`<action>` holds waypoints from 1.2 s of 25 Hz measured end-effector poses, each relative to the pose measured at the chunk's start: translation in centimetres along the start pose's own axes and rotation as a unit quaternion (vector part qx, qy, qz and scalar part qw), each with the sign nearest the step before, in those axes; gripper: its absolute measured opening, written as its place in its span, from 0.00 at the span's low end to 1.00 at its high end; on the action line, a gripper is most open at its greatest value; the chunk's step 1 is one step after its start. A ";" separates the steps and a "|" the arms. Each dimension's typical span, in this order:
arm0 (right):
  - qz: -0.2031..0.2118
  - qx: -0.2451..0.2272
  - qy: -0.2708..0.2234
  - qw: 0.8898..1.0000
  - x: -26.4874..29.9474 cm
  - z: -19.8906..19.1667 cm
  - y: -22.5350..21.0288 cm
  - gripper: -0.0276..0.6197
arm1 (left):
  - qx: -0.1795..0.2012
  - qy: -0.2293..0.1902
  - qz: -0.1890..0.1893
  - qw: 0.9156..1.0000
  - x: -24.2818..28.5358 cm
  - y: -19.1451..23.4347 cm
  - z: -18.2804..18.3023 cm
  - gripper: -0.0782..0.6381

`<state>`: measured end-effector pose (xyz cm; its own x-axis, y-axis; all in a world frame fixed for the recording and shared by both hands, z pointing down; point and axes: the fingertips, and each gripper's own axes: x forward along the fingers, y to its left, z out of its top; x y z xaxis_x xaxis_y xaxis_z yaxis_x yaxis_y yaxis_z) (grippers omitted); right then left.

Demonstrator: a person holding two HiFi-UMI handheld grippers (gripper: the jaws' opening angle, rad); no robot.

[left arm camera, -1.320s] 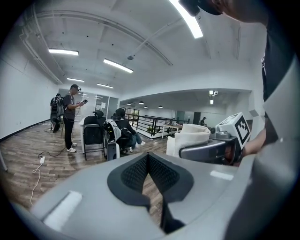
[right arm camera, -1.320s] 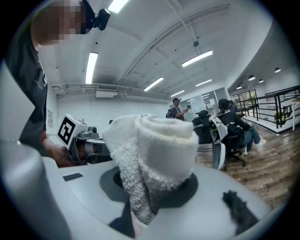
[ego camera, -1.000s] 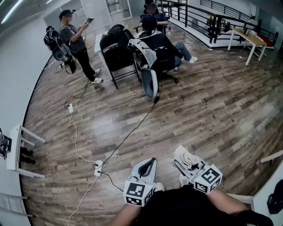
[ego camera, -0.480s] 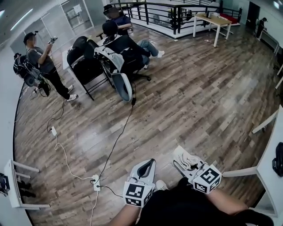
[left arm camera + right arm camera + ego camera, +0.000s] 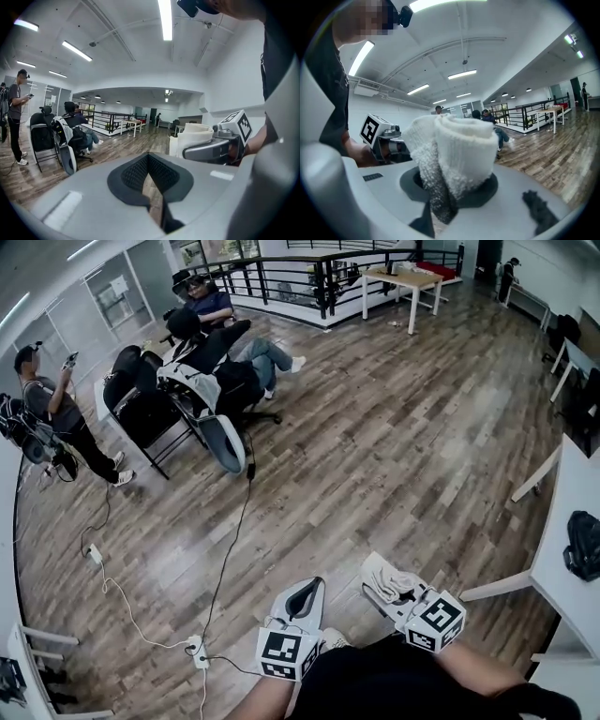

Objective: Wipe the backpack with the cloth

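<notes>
The wood floor (image 5: pixel 394 446) fills most of your head view. One white table (image 5: pixel 567 502) runs along the right edge. One black bag (image 5: pixel 583 546) lies on it, well apart from both of your tools and too small to show any detail.

Three people are grouped at the far left. One stands (image 5: pixel 49 409), and two sit (image 5: pixel 211 343) among black chairs. A black cable (image 5: pixel 230 549) runs across the boards from them to a white power strip (image 5: pixel 196 652) near your feet.

You hold two grippers low and close to your body. They are side by side over the bare floor and point forward, with their marker cubes facing up toward you. Your forearms come in from the bottom edge.

The left gripper (image 5: pixel 317 585) has its jaws drawn in until the tips meet. Only a thin slit of floor shows between the dark ribbed pads, and nothing is held there.

The right gripper (image 5: pixel 379 583) is clamped on the one cloth (image 5: pixel 454 152). It is a white, nubbly terry piece, folded over into a thick roll. It stands up out of the jaws, and its lower part is pinched down in the dark between the pads. The rounded fold bulges above and in front of the fingertips.
</notes>
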<state>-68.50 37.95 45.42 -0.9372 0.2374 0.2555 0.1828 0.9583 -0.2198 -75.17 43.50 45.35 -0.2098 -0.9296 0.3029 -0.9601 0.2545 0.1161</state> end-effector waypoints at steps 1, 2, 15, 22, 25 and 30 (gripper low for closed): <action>-0.005 -0.001 -0.002 1.000 -0.5 0.1 -0.4 0.18 | 0.000 0.001 -0.004 1.000 0.4 -0.5 0.0 0.12; -0.010 -0.001 -0.004 1.000 -1.1 0.2 -0.8 0.18 | 0.000 0.003 -0.008 1.000 0.9 -1.0 -0.1 0.12; -0.070 0.019 -0.012 0.997 -14.1 -2.5 -5.0 0.18 | 0.009 0.003 -0.060 0.998 6.1 -13.1 0.6 0.12; -0.091 0.030 -0.025 0.995 -20.2 -3.5 -6.1 0.18 | 0.012 0.011 -0.070 0.997 6.7 -18.9 0.4 0.12; -0.095 0.034 -0.031 0.994 -22.3 -4.0 -6.0 0.18 | 0.020 0.016 -0.077 0.997 6.8 -21.2 0.1 0.12; -0.105 0.041 -0.037 0.993 -26.0 -5.9 -5.9 0.18 | 0.029 0.016 -0.090 0.995 7.0 -25.3 -0.4 0.12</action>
<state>-43.48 27.08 45.65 -0.9721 0.0178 0.2338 -0.0412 0.9686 -0.2450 -52.32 30.66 44.93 -0.0285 -0.9497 0.3119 -0.9908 0.0682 0.1171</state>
